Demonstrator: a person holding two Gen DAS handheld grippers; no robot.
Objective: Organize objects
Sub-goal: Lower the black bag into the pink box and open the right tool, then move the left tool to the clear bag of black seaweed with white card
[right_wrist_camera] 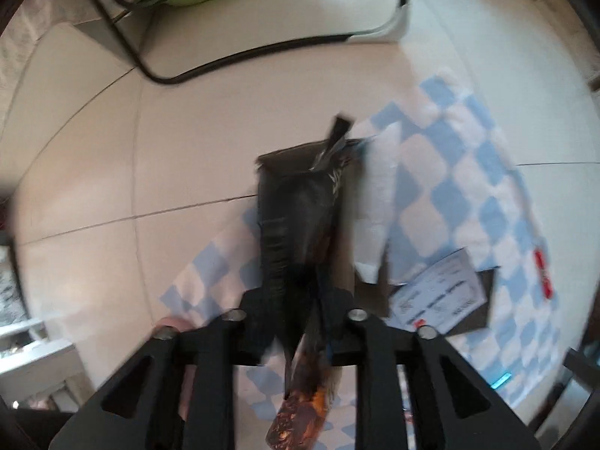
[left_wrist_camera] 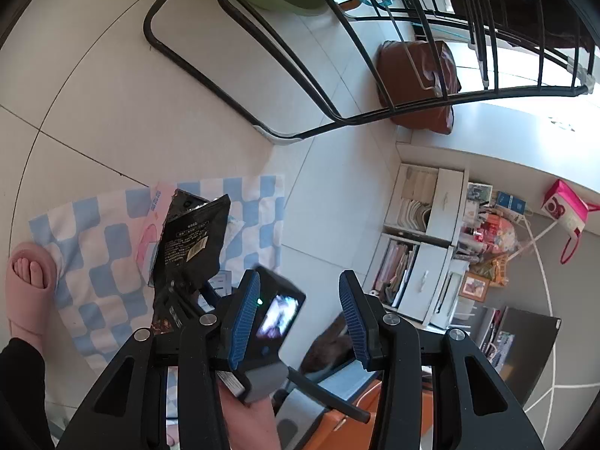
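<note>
Right wrist view showed my right gripper (right_wrist_camera: 300,262) loosening around the black bag (right_wrist_camera: 300,202) over the cloth (right_wrist_camera: 450,195); next I needed to drop it gently.

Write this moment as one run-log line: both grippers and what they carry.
left gripper: open, empty | right gripper: black packet between jaws, grip unclear | below: blue checked cloth

Nothing here can really be read. The black snack bag (left_wrist_camera: 191,240), standing up over the blue-and-white checked cloth (left_wrist_camera: 90,247), carries white print and a pale barcode label — all too small to make out. Just beside the bag, on that same cloth, a white card (right_wrist_camera: 437,292) shows rows of blurred print with a red mark — illegible as well.
</note>
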